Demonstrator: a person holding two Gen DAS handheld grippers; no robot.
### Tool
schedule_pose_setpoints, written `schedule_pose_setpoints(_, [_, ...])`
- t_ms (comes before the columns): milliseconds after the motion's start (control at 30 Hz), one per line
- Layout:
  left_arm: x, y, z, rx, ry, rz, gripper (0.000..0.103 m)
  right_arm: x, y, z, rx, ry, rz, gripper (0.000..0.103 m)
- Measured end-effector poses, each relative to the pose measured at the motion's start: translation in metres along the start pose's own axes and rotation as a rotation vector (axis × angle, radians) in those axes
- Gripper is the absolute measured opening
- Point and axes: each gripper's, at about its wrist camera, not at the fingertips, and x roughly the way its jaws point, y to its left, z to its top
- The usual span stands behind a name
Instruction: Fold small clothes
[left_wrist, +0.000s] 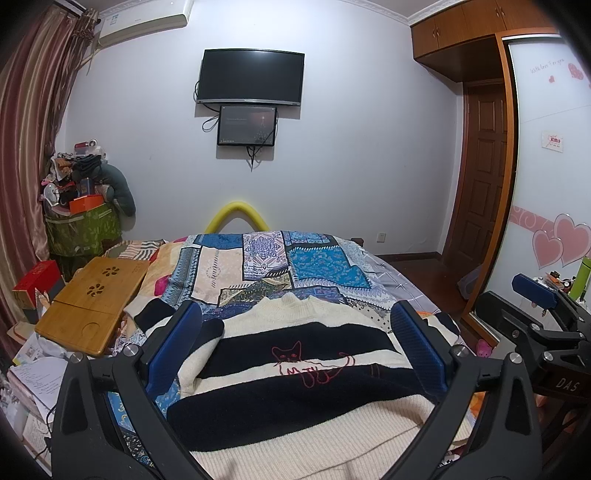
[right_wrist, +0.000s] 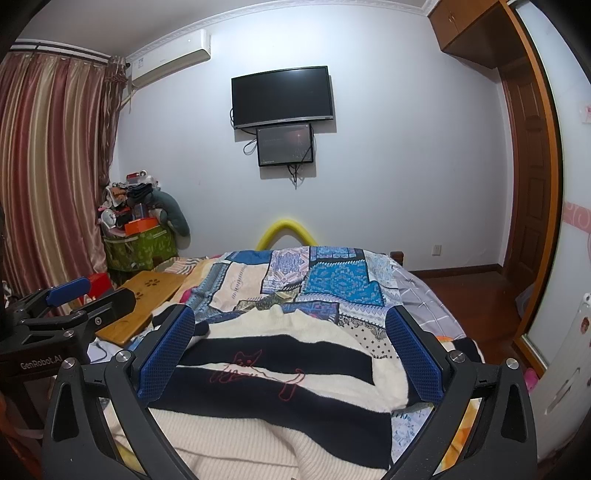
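Note:
A cream and black striped sweater (left_wrist: 295, 373) with a red cat outline lies flat on the patchwork bedspread (left_wrist: 273, 266), collar pointing away from me. My left gripper (left_wrist: 295, 325) hovers above it, open, blue pads wide apart with nothing between them. In the right wrist view the same sweater (right_wrist: 273, 373) spreads below my right gripper (right_wrist: 290, 328), which is also open and empty. Each gripper shows at the edge of the other's view: the right gripper (left_wrist: 535, 291) to the right, the left gripper (right_wrist: 70, 291) to the left.
A bamboo lap tray (left_wrist: 88, 302) rests on the bed's left side beside papers and a red box (left_wrist: 35, 280). A cluttered green bin (left_wrist: 83, 229) stands in the far left corner. A wardrobe with heart decals (left_wrist: 554, 236) and a wooden door (left_wrist: 480, 177) are on the right.

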Motion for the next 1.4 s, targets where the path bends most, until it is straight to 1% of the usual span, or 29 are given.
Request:
schedule_pose_setpoints(233, [0.001, 0.002, -0.002, -0.001, 0.004, 0.002, 0.103, 0.003, 0.001, -0.003, 0.004, 0.011, 0.001, 0.103])
schedule_pose_setpoints(400, [0.009, 0.01, -0.001, -0.014, 0.014, 0.015, 0.103, 0.012, -0.003, -0.001, -0.004, 0.015, -0.004, 0.103])
schedule_pose_setpoints(567, [0.02, 0.027, 0.009, -0.007, 0.0, 0.076, 0.103, 0.028, -0.008, 0.002, -0.015, 0.011, -0.014, 0.103])
schedule_pose_setpoints(667, [0.031, 0.044, 0.018, -0.031, -0.006, 0.129, 0.103, 0.038, -0.012, 0.004, -0.02, 0.006, -0.02, 0.103])
schedule_pose_setpoints(767, [0.048, 0.062, 0.026, -0.041, 0.01, 0.163, 0.103, 0.051, -0.018, 0.007, -0.031, 0.012, -0.028, 0.103])
schedule_pose_setpoints(833, [0.064, 0.074, 0.027, -0.036, 0.035, 0.193, 0.103, 0.061, -0.02, 0.007, -0.043, 0.02, -0.033, 0.103])
schedule_pose_setpoints(967, [0.1, 0.098, 0.029, -0.032, 0.106, 0.215, 0.103, 0.084, -0.024, 0.008, -0.068, 0.055, -0.042, 0.103])
schedule_pose_setpoints(1067, [0.129, 0.12, 0.028, -0.052, 0.167, 0.234, 0.103, 0.102, -0.029, 0.008, -0.086, 0.089, -0.041, 0.103])
schedule_pose_setpoints(1167, [0.166, 0.152, 0.025, -0.115, 0.267, 0.248, 0.103, 0.12, -0.033, 0.01, -0.097, 0.127, -0.026, 0.103])
schedule_pose_setpoints(1233, [0.187, 0.172, 0.021, -0.151, 0.325, 0.245, 0.103, 0.131, -0.036, 0.011, -0.109, 0.149, -0.013, 0.103])
schedule_pose_setpoints(1400, [0.231, 0.235, 0.01, -0.28, 0.435, 0.272, 0.103, 0.162, -0.046, 0.015, -0.106, 0.215, 0.021, 0.103])
